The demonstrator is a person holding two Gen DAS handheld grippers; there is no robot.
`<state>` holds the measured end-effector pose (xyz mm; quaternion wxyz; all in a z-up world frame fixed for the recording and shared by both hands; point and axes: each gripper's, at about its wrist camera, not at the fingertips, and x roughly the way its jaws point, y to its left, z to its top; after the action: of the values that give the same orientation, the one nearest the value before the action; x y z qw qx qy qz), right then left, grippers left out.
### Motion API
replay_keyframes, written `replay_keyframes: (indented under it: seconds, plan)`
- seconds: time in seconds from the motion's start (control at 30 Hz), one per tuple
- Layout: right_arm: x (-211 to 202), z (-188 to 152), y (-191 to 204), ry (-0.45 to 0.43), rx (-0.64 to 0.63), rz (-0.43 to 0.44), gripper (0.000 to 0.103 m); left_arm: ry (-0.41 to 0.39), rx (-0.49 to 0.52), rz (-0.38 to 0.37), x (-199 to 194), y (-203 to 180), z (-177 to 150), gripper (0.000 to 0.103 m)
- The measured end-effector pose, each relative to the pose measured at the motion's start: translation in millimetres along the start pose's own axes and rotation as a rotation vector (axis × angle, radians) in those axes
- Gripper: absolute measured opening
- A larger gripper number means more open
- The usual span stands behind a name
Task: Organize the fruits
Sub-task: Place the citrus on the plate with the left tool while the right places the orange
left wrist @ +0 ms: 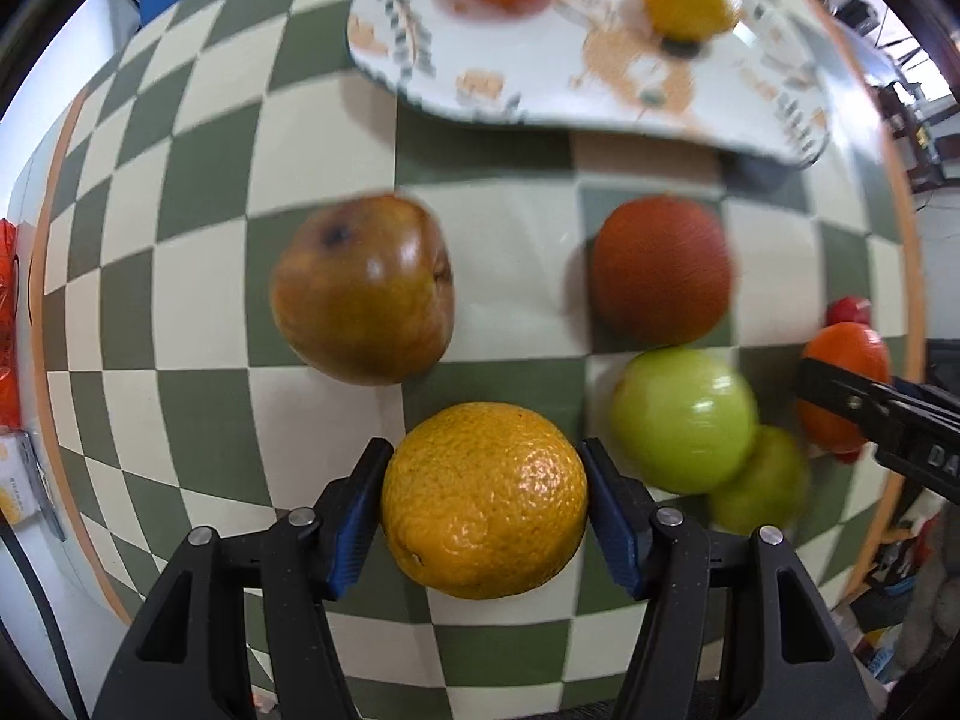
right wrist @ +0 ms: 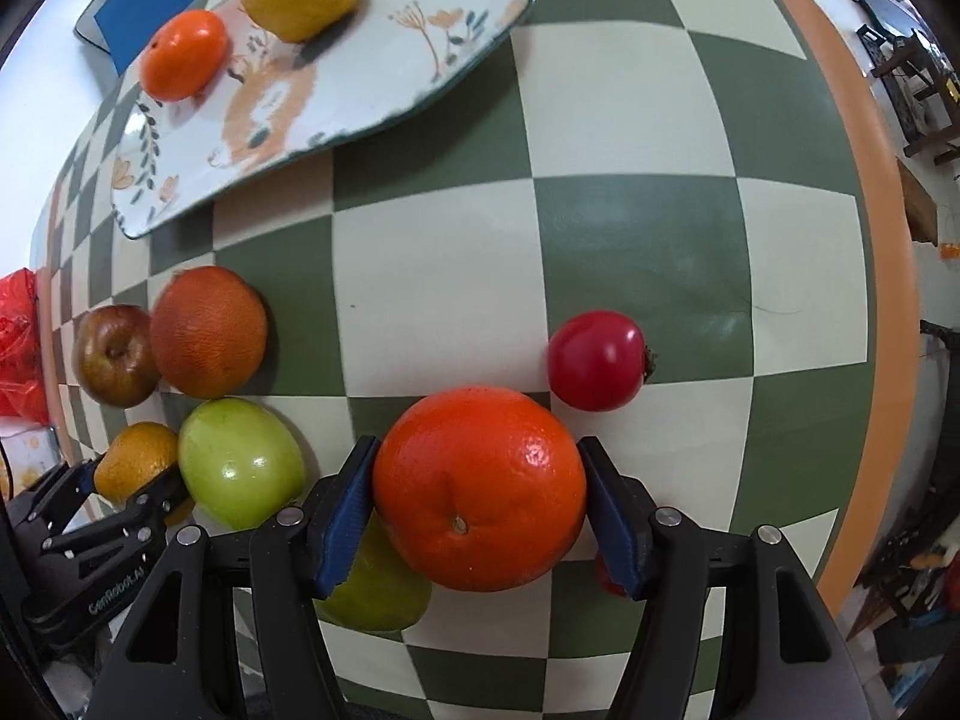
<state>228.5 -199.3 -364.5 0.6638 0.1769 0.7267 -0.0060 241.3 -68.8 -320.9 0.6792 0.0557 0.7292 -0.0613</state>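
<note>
With two fruits already on the plate (right wrist: 420,60), you had the left gripper (left wrist: 483,504) clamping a yellow orange (left wrist: 483,501) and the right gripper (right wrist: 477,498) clamping a red-orange one (right wrist: 480,486), while five others waited on the checkered cloth (right wrist: 600,240).

Both claws point steeply down at the tabletop (right wrist: 630,240). The left claw (left wrist: 485,504) has its blue pads pressed on a yellow-orange citrus (left wrist: 483,499); the right claw (right wrist: 480,495) clamps a deep orange fruit (right wrist: 479,487) likewise.
</note>
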Motion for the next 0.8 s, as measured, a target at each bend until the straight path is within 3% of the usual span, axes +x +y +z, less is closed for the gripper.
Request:
replay_keyframes:
  seconds: [0.13,0.23,0.4,0.57,0.8]
  plan:
    - [-33.6,10.7,8.3,-0.058,-0.001,0.065,0.067,-0.063,-0.029,-0.086,-43.9,-0.2,25.4,0.06]
    - [-59.0,33.8,16.2,-0.104,-0.013,0.096,0.067,-0.113,-0.048,-0.117,-71.1,6.4,64.0,0.06]
    - [-77.7,91.4,29.6,-0.142,-0.045,0.101,0.067,-0.106,-0.064,-0.1,-64.3,32.5,122.7,0.06]
    - [-50.4,137.2,66.0,-0.11,-0.105,0.086,0.067,-0.039,-0.07,-0.084,-40.1,62.8,164.4,0.06]
    - [-4.7,152.3,113.7,-0.057,-0.174,0.075,0.067,0.02,-0.088,-0.085,-21.2,76.5,189.9,0.06]
